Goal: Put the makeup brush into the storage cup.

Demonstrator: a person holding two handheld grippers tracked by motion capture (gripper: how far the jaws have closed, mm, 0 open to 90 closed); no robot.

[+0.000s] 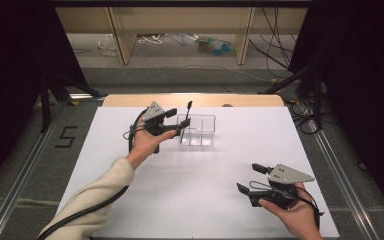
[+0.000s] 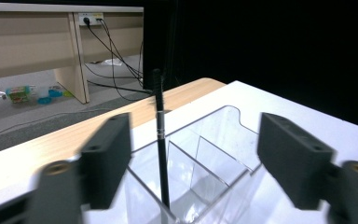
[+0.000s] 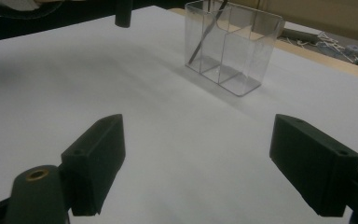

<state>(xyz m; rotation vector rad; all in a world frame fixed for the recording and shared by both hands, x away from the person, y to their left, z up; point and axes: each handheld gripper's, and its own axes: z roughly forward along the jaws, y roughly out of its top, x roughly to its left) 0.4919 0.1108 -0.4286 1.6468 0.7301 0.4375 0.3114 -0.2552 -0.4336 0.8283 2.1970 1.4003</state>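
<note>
Right gripper at near right of the white desk, jaws wide apart, nothing between them.
Left gripper sits far left of centre, just beside the one clear plastic organizer; its jaws are also spread wide, gripping nothing. One black pen stands tilted in the organizer's left compartment, tip on the floor of the box, top rising above the rim; in the left gripper view it stands between the parted jaws without touching either. Three compartments can be counted in the right gripper view. White sheet covers the desk; a wood edge shows at the far side. Beyond: grey floor, pale wooden furniture, loose cables, dark curtains on both sides. Floor at left bears a "5" mark.
</note>
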